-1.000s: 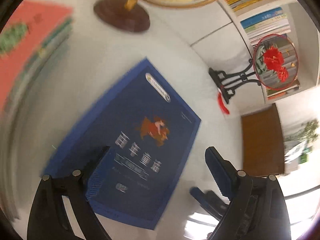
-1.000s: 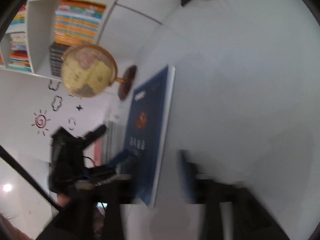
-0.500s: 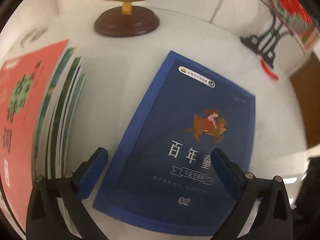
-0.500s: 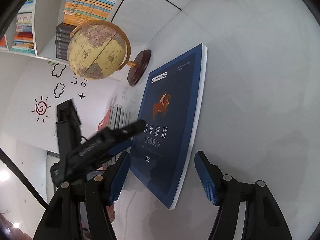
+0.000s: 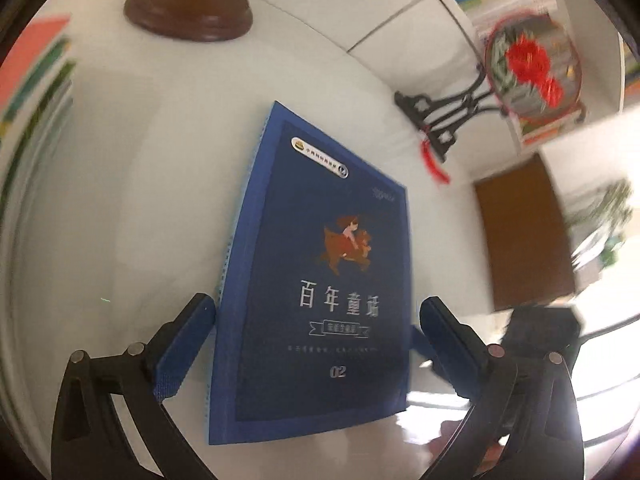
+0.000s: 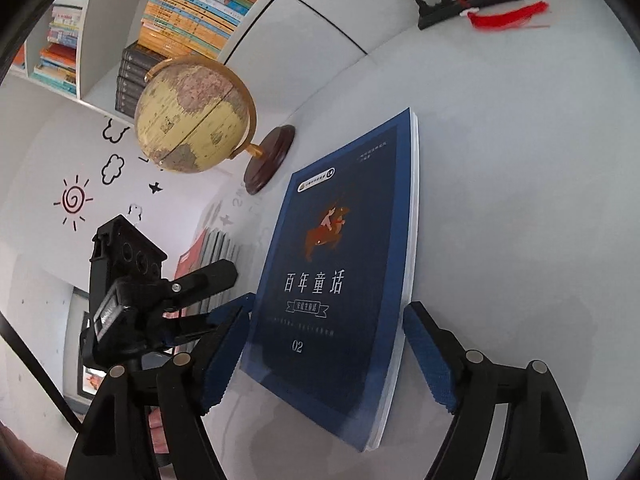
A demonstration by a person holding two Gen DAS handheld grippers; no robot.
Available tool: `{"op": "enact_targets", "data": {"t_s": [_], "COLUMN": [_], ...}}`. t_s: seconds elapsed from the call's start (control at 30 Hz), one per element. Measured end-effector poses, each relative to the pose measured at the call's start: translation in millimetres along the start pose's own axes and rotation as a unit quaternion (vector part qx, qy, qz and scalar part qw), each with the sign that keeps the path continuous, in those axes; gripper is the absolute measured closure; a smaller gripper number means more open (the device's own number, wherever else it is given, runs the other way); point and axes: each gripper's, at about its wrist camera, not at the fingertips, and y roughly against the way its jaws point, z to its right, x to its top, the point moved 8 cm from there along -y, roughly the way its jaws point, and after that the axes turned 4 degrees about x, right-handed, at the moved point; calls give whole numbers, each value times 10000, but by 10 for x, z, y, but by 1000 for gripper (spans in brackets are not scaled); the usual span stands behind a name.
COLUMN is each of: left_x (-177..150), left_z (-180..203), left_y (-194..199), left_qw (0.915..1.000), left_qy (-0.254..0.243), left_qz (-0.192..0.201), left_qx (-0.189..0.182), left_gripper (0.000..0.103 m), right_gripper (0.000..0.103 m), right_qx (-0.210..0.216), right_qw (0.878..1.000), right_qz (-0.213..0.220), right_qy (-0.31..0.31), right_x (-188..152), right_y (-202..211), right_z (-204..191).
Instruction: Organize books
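Note:
A dark blue book (image 5: 320,272) with white Chinese title and "02" lies flat on the white table; it also shows in the right wrist view (image 6: 340,264). My left gripper (image 5: 316,328) is open, its fingers on either side of the book's near end. My right gripper (image 6: 324,348) is open too, straddling the same end from the page side. The left gripper's body (image 6: 132,300) shows in the right wrist view, left of the book. A stack of books with a red cover (image 5: 32,64) lies at the far left.
A globe on a brown base (image 6: 192,120) stands behind the book. A round red-flower ornament on a black stand (image 5: 528,68) sits at the back right. Bookshelves (image 6: 188,8) line the wall. A brown panel (image 5: 520,236) is to the right.
Both grippers have moved in closer to the blue book's near end, so their open fingers now flank it. The book now lies straighter in both views.

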Motion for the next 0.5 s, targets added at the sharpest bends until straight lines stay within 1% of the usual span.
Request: {"op": "enact_targets", "data": {"t_s": [0.03, 0.1, 0.2, 0.33, 0.43, 0.5], "left_x": [-5, -23, -4, 47, 79, 100], "left_z": [5, 24, 26, 88, 117, 139], "left_y": [-14, -35, -45, 24, 92, 107], "left_qw": [9997, 9991, 9963, 9928, 9877, 9846], "left_qy": [127, 228, 550, 722, 866, 950], "left_qz": [-9, -22, 23, 121, 159, 135], "left_qx": [-188, -365, -662, -947, -1296, -1464], "left_gripper": [3, 6, 6, 6, 6, 6], "right_gripper": [23, 23, 23, 23, 23, 23], "right_qx": [-49, -144, -115, -117, -134, -133], "right_qw": [10000, 9998, 9997, 9995, 9994, 9993], "right_qz": [36, 117, 196, 200, 234, 222], "right_qy": [64, 118, 69, 192, 211, 263], "right_x": [14, 35, 52, 42, 44, 39], "right_y": [30, 82, 118, 119, 117, 121], "right_z": [22, 62, 104, 95, 92, 93]}}
